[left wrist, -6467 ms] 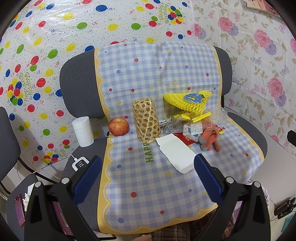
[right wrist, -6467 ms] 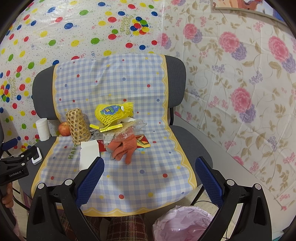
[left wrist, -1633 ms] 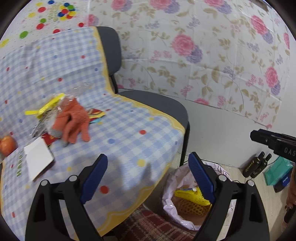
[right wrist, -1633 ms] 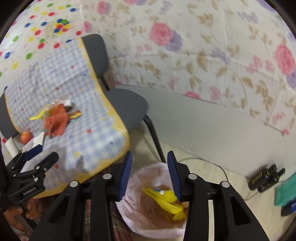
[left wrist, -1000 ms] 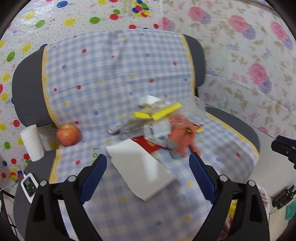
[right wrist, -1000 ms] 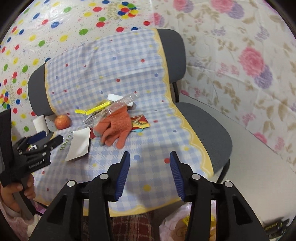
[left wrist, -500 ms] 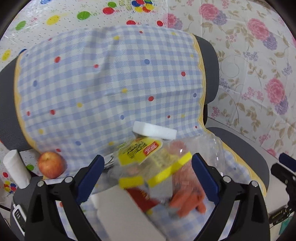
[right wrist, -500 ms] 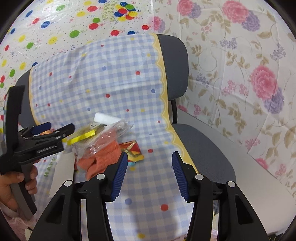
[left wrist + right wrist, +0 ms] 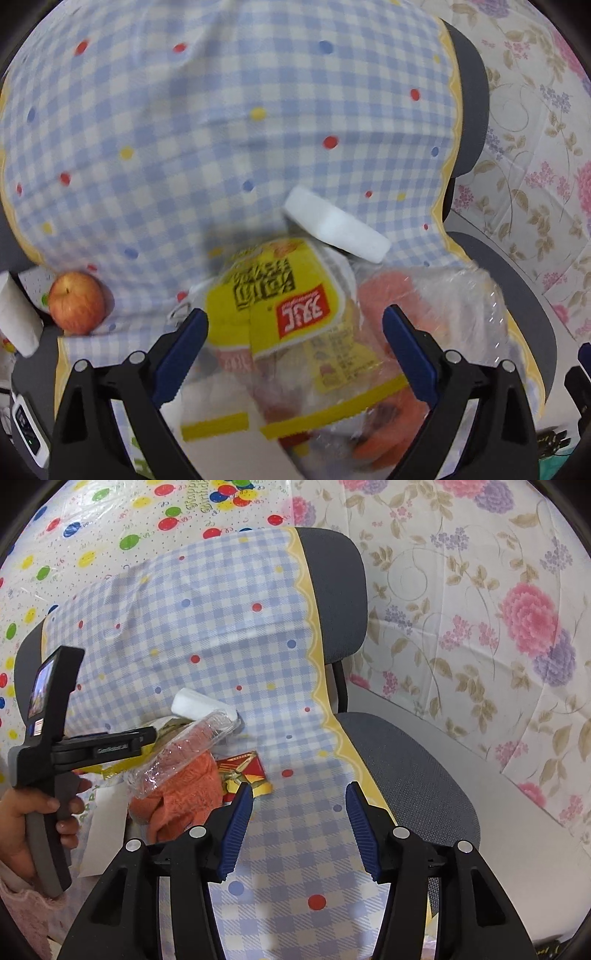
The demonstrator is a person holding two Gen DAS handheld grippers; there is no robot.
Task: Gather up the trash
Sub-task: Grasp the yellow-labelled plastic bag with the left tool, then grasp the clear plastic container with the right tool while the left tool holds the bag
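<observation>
Left wrist view showed the left gripper (image 9: 293, 349), jaws apart, straddling the clear wrapper (image 9: 332, 354), ungripped. Right gripper (image 9: 299, 825) hung open and empty above the seat's front edge; the pile remained uncollected.

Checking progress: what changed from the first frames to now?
The yellow foam net and the bamboo tube have left the seat; the net showed up in the bin. The left gripper has closed in, open, over the clear plastic bag. Apple, orange glove, white block unmoved.
</observation>
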